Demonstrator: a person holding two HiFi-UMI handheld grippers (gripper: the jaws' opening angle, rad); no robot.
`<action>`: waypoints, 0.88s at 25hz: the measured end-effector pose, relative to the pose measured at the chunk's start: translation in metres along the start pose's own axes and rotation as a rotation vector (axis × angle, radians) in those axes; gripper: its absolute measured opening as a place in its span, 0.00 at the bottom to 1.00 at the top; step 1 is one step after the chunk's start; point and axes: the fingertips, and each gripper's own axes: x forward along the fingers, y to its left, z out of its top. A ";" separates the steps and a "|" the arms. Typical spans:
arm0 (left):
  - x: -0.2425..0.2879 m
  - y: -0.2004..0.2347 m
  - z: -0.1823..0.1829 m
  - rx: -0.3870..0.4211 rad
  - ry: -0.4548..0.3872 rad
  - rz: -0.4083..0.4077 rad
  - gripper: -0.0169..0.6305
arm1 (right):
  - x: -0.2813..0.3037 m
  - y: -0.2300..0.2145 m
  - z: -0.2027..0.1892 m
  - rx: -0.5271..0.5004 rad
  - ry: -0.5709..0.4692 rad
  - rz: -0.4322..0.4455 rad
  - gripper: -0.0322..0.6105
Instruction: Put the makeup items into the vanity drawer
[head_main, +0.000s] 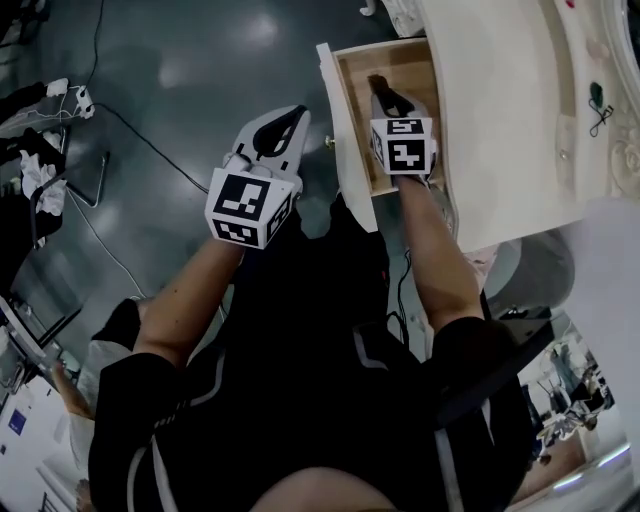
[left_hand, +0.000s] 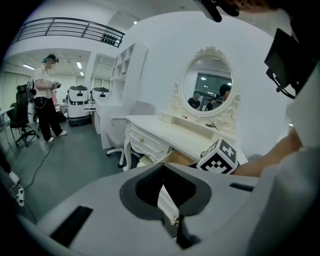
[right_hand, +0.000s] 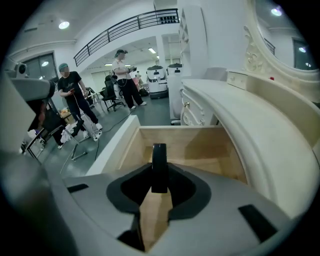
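The vanity drawer (head_main: 345, 150) stands pulled out, its bare wooden inside (right_hand: 200, 145) showing. My right gripper (head_main: 386, 100) reaches down into it and is shut on a slim black makeup item (right_hand: 159, 167), held edge-on between the pads above the drawer floor. In the head view that item (head_main: 379, 84) is only a dark tip. My left gripper (head_main: 296, 116) hangs left of the drawer's white front over the floor, tips together and nothing held. Through the slit below its tips (left_hand: 162, 172) I see the drawer front and its small knob (left_hand: 174, 221).
The white vanity top (head_main: 500, 120) runs along the drawer's right, with an oval mirror (left_hand: 207, 82) and a black cord (head_main: 597, 105) on it. Cables (head_main: 150, 145) cross the grey floor. People stand far off (left_hand: 45, 95) (right_hand: 70, 95). The holder's legs fill the lower head view.
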 end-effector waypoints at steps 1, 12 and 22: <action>0.000 0.002 -0.003 -0.007 0.003 0.005 0.03 | 0.005 0.000 0.000 -0.006 0.007 -0.001 0.20; -0.009 0.011 -0.013 -0.109 0.003 0.051 0.03 | 0.030 0.000 0.002 -0.114 0.053 -0.001 0.20; -0.010 0.002 -0.016 -0.118 -0.010 0.030 0.03 | 0.039 0.002 -0.003 -0.167 0.065 0.003 0.20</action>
